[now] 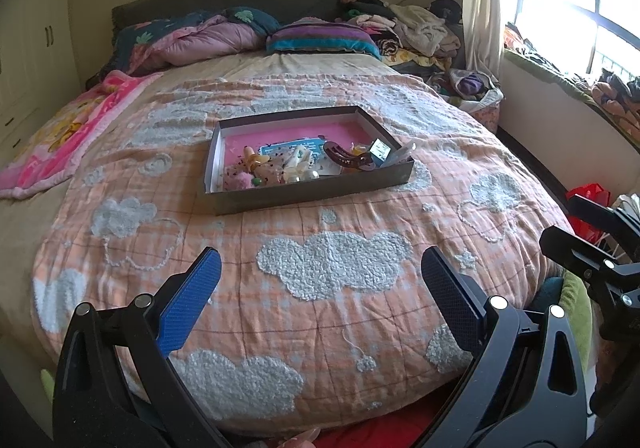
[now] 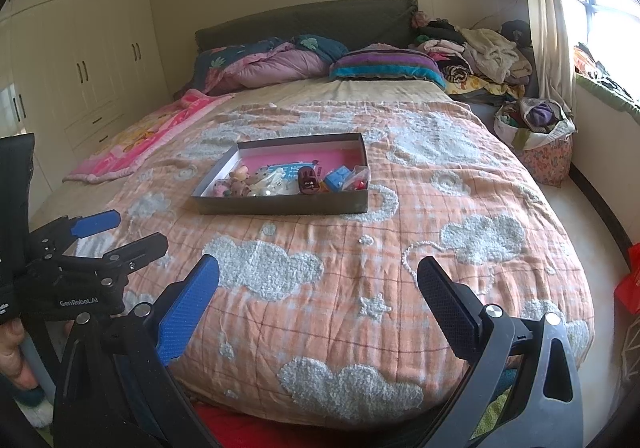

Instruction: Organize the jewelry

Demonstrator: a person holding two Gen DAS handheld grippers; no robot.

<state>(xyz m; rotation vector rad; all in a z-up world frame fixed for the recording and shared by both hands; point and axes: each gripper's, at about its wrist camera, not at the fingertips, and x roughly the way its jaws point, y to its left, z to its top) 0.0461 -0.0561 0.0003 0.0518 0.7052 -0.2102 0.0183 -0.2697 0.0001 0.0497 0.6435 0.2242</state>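
One label legible: "GenRobot.AI" on left tool [image 2: 94, 230]; box [image 2: 280, 203] print unreadable.

Left wrist view: taken from the bed's [image 1: 280, 328] foot, faced toward 12 o'clock.
Right wrist view: taken from 3 o'clock of it.
Shared: bed, box [image 1: 308, 193] [image 2: 280, 203], both well apart.

Left gripper [image 1: 320, 304] and right gripper [image 2: 318, 308], black frames, blue textured pads, silver screws, white GenRobot.AI lettering

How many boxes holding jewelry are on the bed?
1: a shallow grey box with a pink floor sits mid-bed on the cloud-patterned quilt, ahead of both open tongs.
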